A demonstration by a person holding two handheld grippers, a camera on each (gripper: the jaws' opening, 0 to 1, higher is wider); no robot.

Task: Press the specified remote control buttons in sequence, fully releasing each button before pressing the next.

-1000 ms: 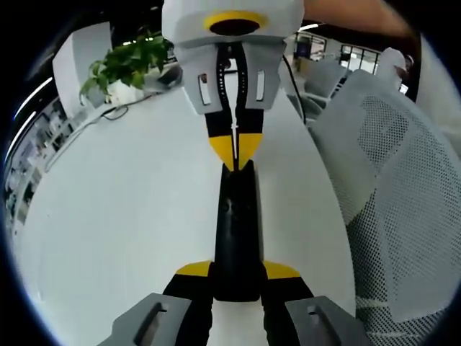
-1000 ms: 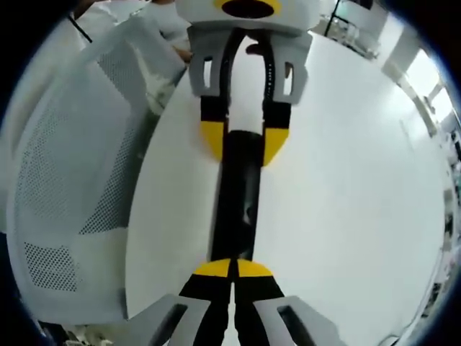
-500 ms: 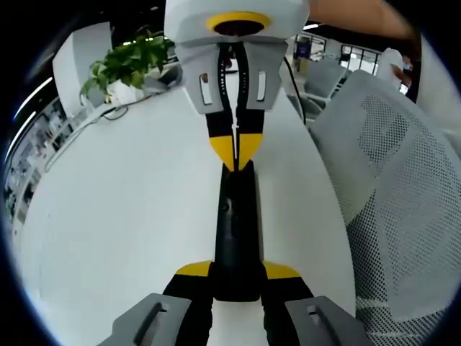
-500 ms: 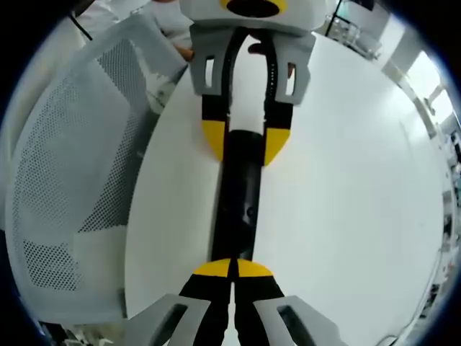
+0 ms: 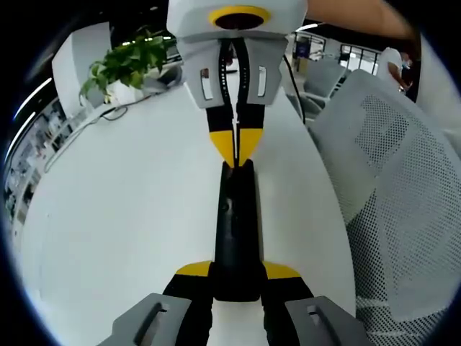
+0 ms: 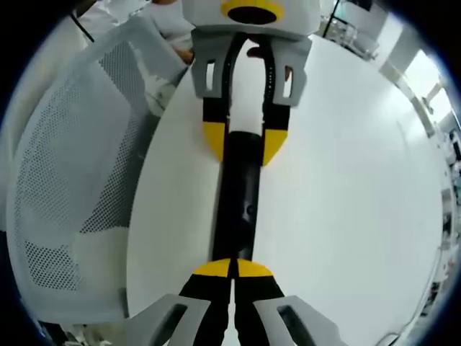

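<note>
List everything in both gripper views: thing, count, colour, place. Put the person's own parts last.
remote control: one, black, on the table, between the two grippers
table: one, white, under the remote
mesh chair: one, white, beside the table
potted plant: one, green, far end of the table
left hand-held gripper: one, grey with yellow-and-black tips, jaws on either side of the remote's near end
right hand-held gripper: one, same colours, jaws shut, tips at the remote's other end

Slim black remote control, lying lengthwise, one round button visible
</note>
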